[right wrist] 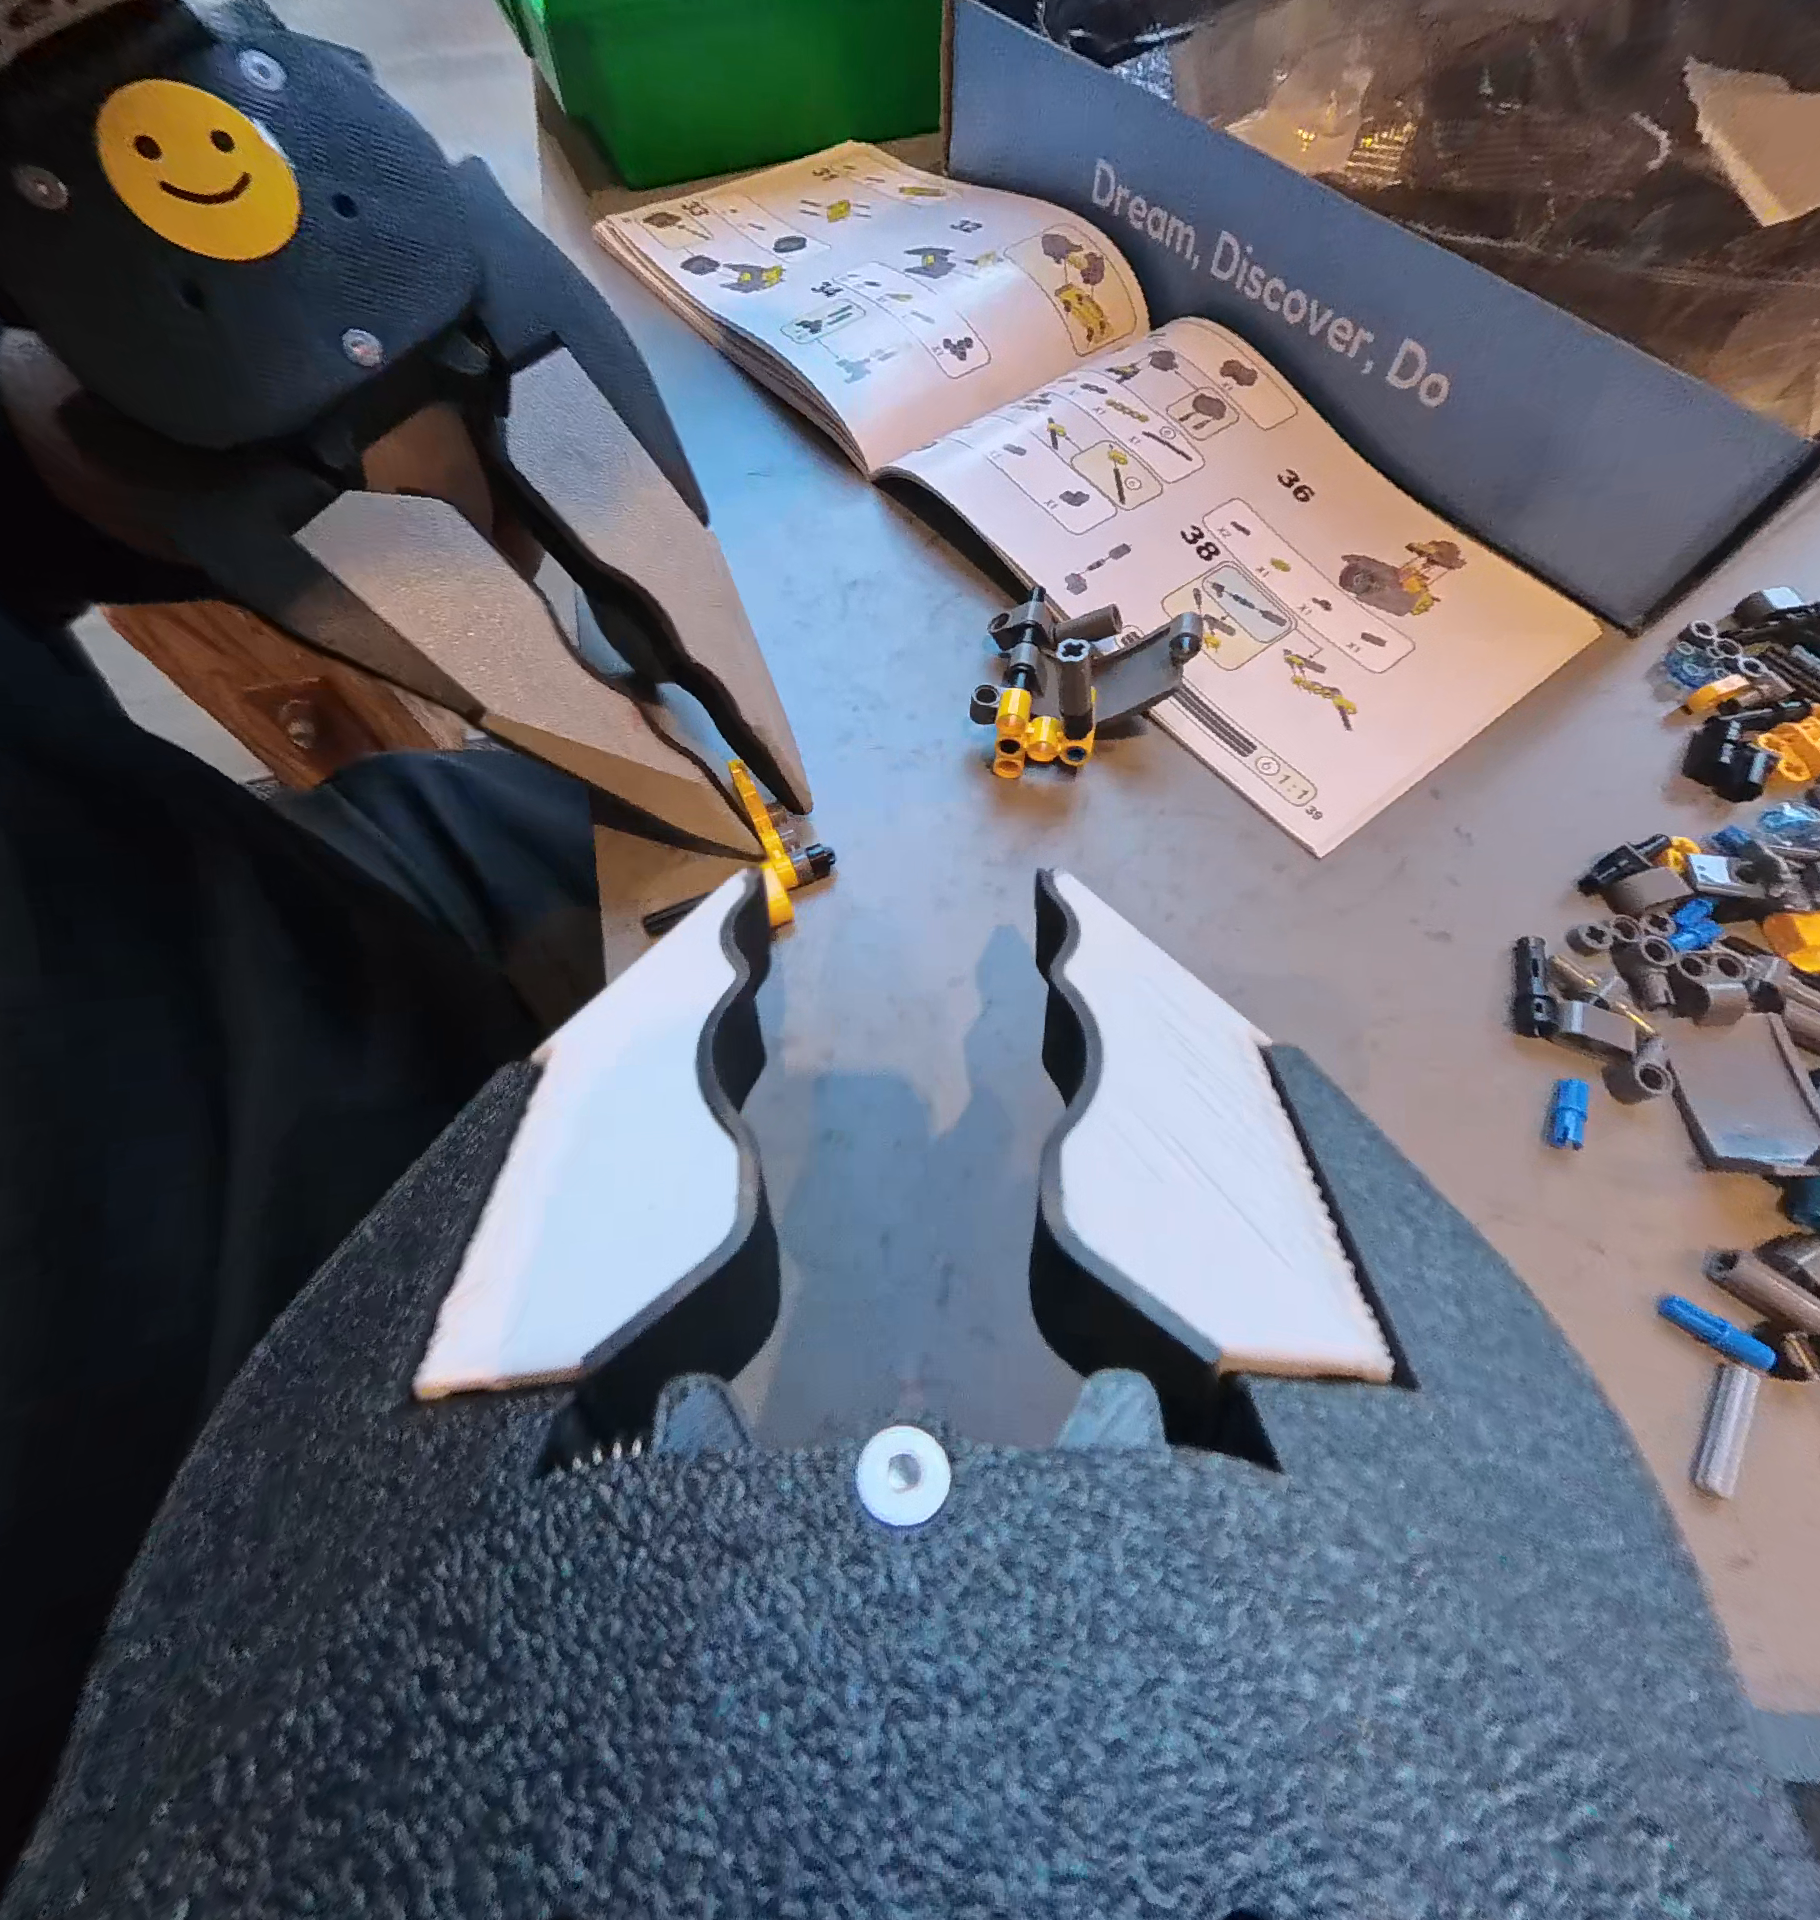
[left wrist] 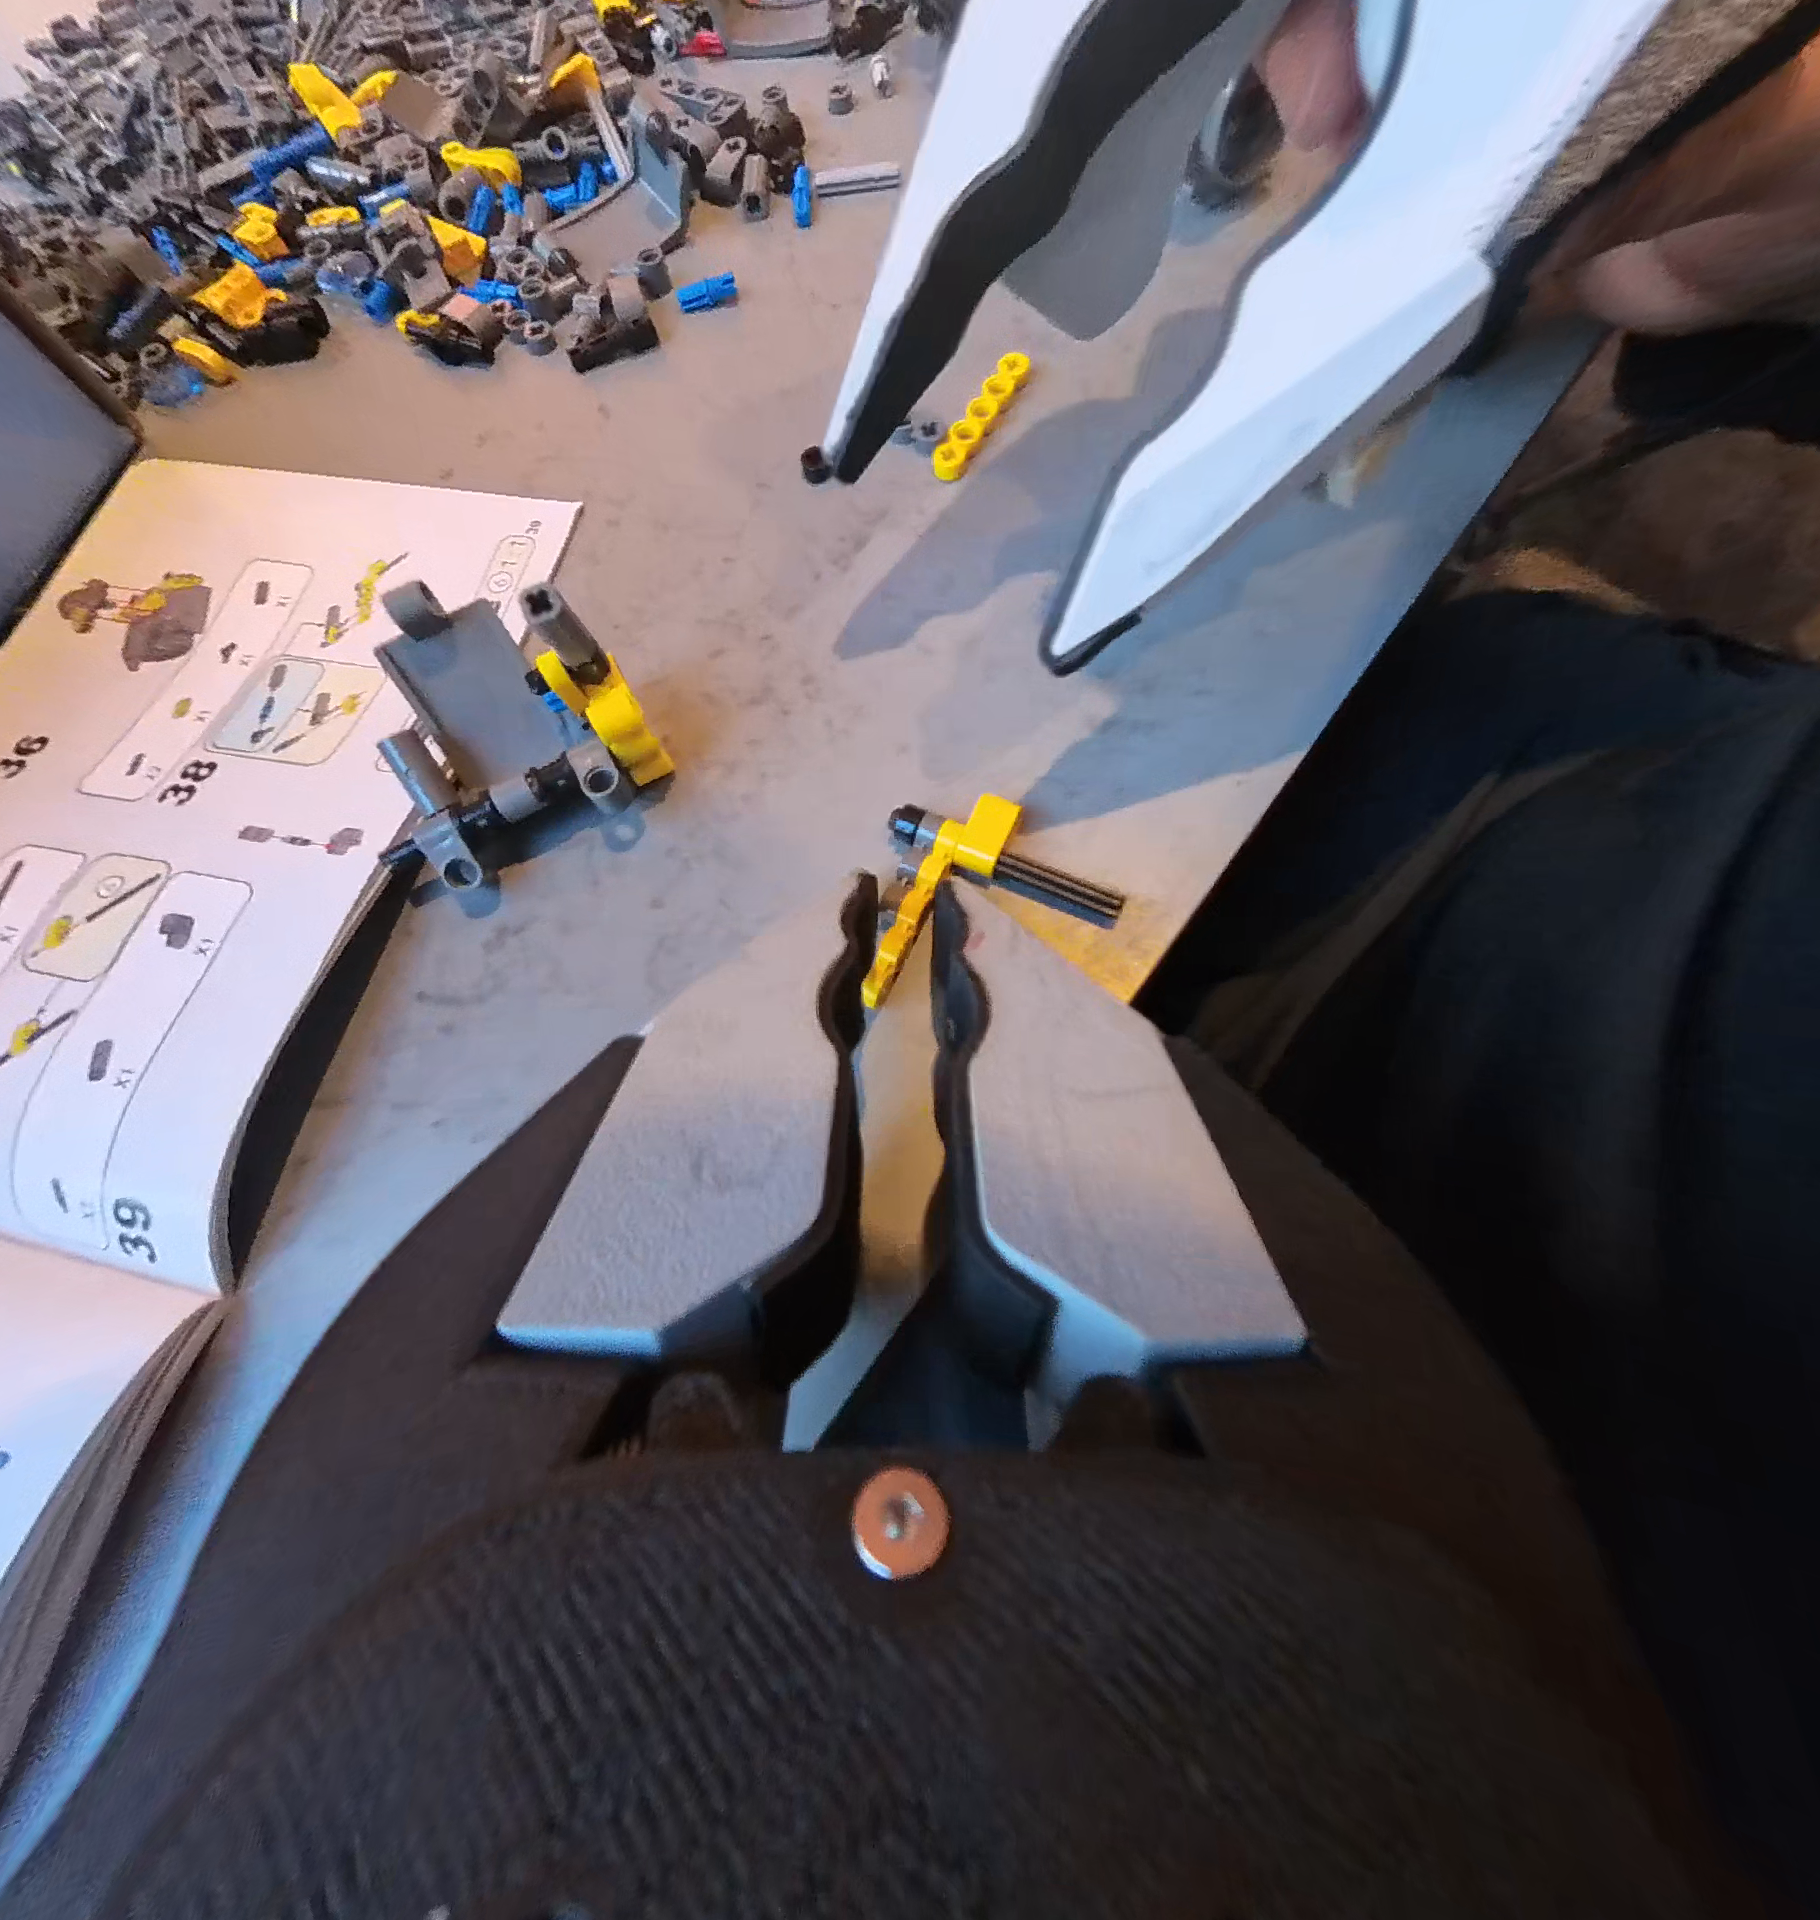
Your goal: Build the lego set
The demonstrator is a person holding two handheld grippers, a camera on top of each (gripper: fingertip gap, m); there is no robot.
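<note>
My left gripper (left wrist: 903, 899) has grey fingers and is shut on a thin yellow beam (left wrist: 898, 940). The beam joins a yellow connector on a black axle (left wrist: 1057, 888) that lies on the grey table near its edge. From the right wrist view, the left gripper (right wrist: 776, 826) carries a smiley sticker and pinches the same yellow beam (right wrist: 755, 795). My right gripper (right wrist: 898, 883) has white fingers, is open and empty, and hovers just right of that piece. It also shows in the left wrist view (left wrist: 953, 561), above the table.
A small grey-and-yellow assembly (left wrist: 521, 727) (right wrist: 1062, 675) rests against an open instruction booklet (left wrist: 158, 831) (right wrist: 1093, 416). There is a pile of loose parts (left wrist: 366, 208) (right wrist: 1768, 935). A yellow five-hole beam (left wrist: 981, 416) and a black pin (left wrist: 812, 464) lie apart. A green box (right wrist: 729, 73) and a dark box (right wrist: 1405, 364) stand behind. One gripper's finger ends stand about 6 cm off the other's.
</note>
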